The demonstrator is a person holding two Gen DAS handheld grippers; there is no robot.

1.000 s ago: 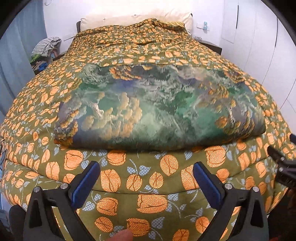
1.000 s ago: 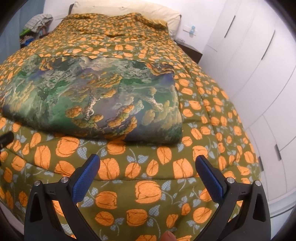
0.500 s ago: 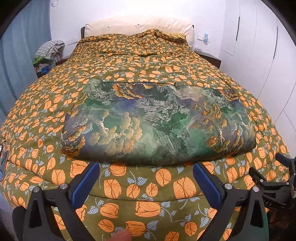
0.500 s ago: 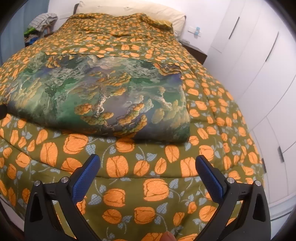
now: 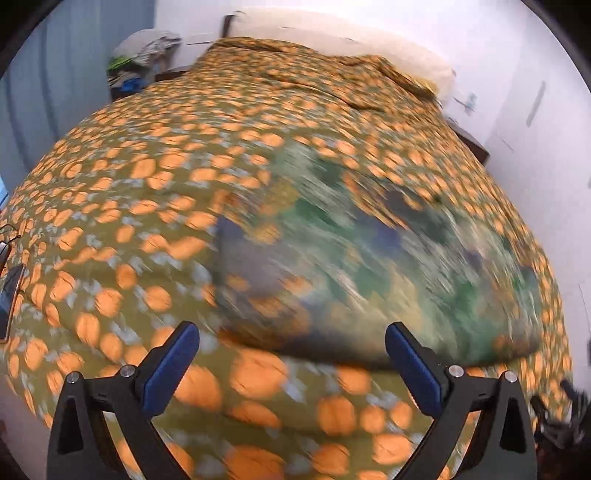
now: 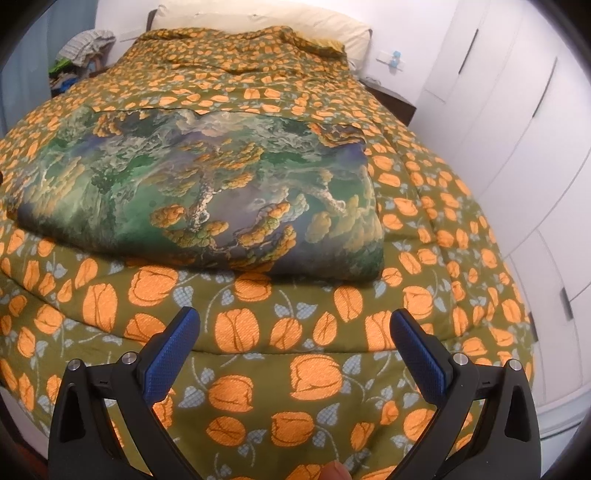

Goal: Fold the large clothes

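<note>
A folded cloth point(image 6: 199, 192) printed in green, blue and orange lies flat near the foot of the bed. In the left wrist view it point(image 5: 388, 266) is blurred and sits to the right of centre. My left gripper point(image 5: 291, 365) is open and empty, above the bed's near edge, short of the cloth. My right gripper point(image 6: 291, 354) is open and empty, also short of the cloth's near edge. Part of the right gripper point(image 5: 561, 421) shows at the lower right of the left wrist view.
The bed has an olive bedspread with orange flowers point(image 6: 314, 373) and pillows point(image 6: 266, 26) at the head. White wardrobe doors point(image 6: 524, 122) stand close on the right. A pile of clothes point(image 6: 81, 48) lies at the back left. A dark nightstand point(image 6: 391, 99) stands beside the headboard.
The left wrist view has swung leftward and tilted, now blurred, with the cloth shifted right in it. The right gripper has pulled back a little. Both stay open.
</note>
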